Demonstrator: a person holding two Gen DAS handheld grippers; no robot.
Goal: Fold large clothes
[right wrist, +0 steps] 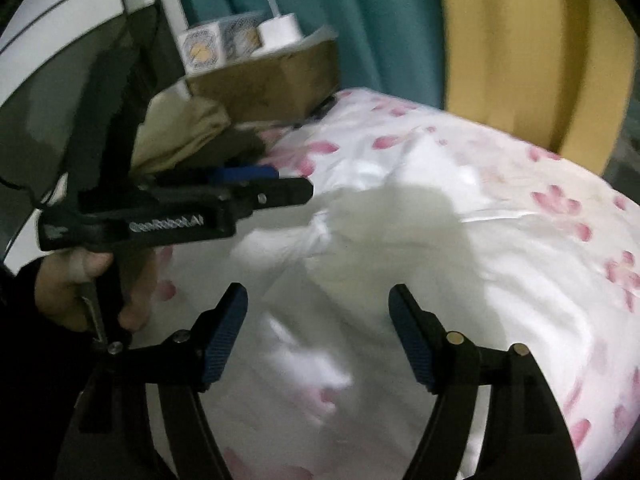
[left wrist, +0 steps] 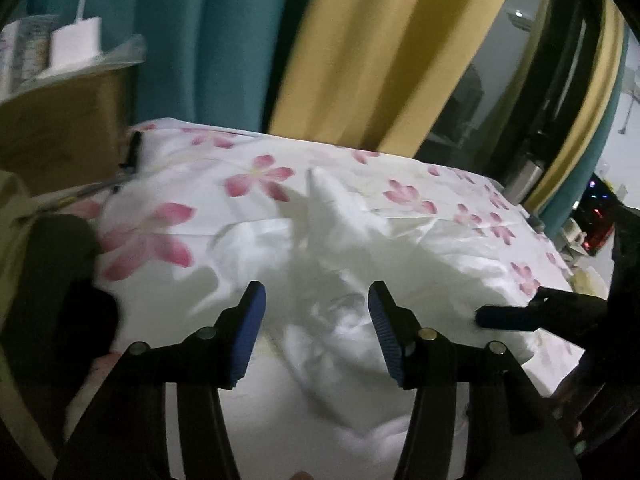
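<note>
A white garment [left wrist: 340,272] lies crumpled on a bed with a white, pink-flowered cover [left wrist: 256,178]. It also shows in the right wrist view [right wrist: 380,240]. My left gripper [left wrist: 317,292] is open and empty, its blue pads just above the garment's near part. My right gripper [right wrist: 318,294] is open and empty over the garment. The right gripper's finger also shows at the right in the left wrist view [left wrist: 520,314]. The left gripper, held in a hand, shows side-on in the right wrist view [right wrist: 280,188].
A cardboard box [right wrist: 264,80] with small cartons and a white charger [right wrist: 280,32] stands at the bed's far left. A beige cloth [right wrist: 180,136] lies beside it. Teal and yellow curtains [left wrist: 360,40] hang behind the bed. A dark window frame [left wrist: 560,80] is at right.
</note>
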